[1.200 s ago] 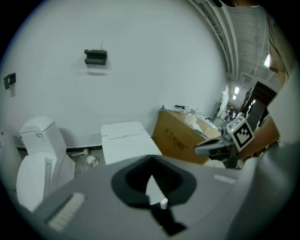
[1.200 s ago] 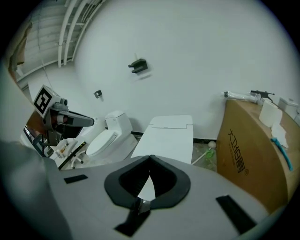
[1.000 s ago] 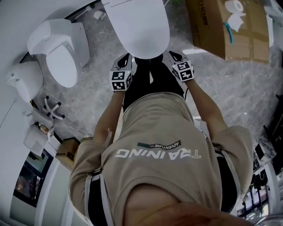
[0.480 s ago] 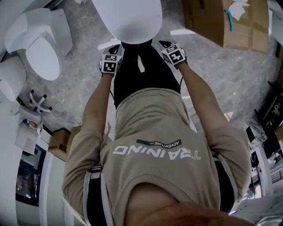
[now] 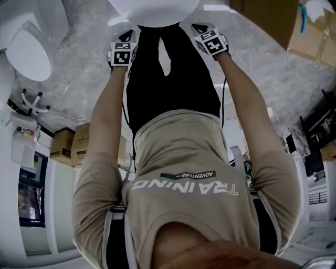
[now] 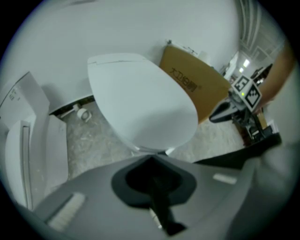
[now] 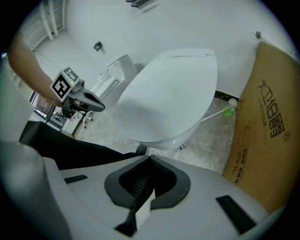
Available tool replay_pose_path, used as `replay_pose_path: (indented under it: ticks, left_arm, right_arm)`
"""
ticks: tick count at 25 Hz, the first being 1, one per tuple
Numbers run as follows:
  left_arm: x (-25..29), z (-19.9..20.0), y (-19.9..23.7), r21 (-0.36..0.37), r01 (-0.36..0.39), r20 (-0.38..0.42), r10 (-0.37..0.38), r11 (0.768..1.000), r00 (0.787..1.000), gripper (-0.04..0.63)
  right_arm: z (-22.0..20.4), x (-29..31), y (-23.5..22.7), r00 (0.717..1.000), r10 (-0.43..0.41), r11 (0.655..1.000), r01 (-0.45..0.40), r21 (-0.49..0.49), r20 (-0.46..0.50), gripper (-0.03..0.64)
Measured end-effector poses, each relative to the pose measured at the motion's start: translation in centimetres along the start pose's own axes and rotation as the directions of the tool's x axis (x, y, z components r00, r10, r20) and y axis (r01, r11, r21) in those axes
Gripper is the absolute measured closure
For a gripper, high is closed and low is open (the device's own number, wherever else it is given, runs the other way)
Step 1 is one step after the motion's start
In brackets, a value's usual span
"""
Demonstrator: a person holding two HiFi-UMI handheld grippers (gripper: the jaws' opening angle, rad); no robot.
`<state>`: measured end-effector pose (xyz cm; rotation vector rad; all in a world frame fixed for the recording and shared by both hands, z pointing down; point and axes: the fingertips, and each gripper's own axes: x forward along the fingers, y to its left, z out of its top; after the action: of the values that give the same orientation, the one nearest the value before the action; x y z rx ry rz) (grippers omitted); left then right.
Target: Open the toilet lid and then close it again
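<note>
Grey speckled floor (image 5: 79,73) in a white-walled room. The toilet lid (image 5: 155,9) lies shut, just ahead of the person. A cardboard box (image 5: 310,39) stands to its right. The left gripper (image 5: 127,35) and right gripper (image 5: 198,27) are clenched, holding nothing.

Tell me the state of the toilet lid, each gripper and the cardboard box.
Lid: down, closed.
Left gripper: fingers shut, nothing between them.
Right gripper: fingers shut, nothing between them.
Box: standing upright beside the toilet.
</note>
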<state>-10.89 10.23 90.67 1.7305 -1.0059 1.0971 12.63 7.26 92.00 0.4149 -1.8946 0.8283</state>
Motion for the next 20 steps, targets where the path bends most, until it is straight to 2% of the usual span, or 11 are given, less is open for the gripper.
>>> replay_pose_path:
  ticks: [5,9,13,20]
  left_arm:
    - [2.8,-1.1,0.4,-0.034,-0.028,-0.02,0.027,0.999,0.999,0.591]
    - [4.6,-2.0,0.6,-0.045,-0.029,-0.019,0.028,0.999,0.999,0.591]
    - [5.4,-1.1,-0.8,-0.031,-0.026,0.018,0.026,0.999,0.999,0.591]
    - [5.5,0.9,-0.6,-0.021,-0.035,0.068,0.036,0.999,0.997,0.591]
  right_arm:
    - [-1.5,2.7,-2.8,1.0,-0.021,1.0,0.021,-0.003,-0.005,0.607]
    - [-0.5,3.8,-3.3,0.998,-0.028,1.0,0.028,-0.003,0.055,0.607]
    - [-0.1,3.5,-3.6,0.994,-0.035,0.999,0.038,-0.025,0.099,0.607]
    - [1.6,3.9,-2.3,0.989,0.01,0.997,0.003,-0.083,0.148,0.607]
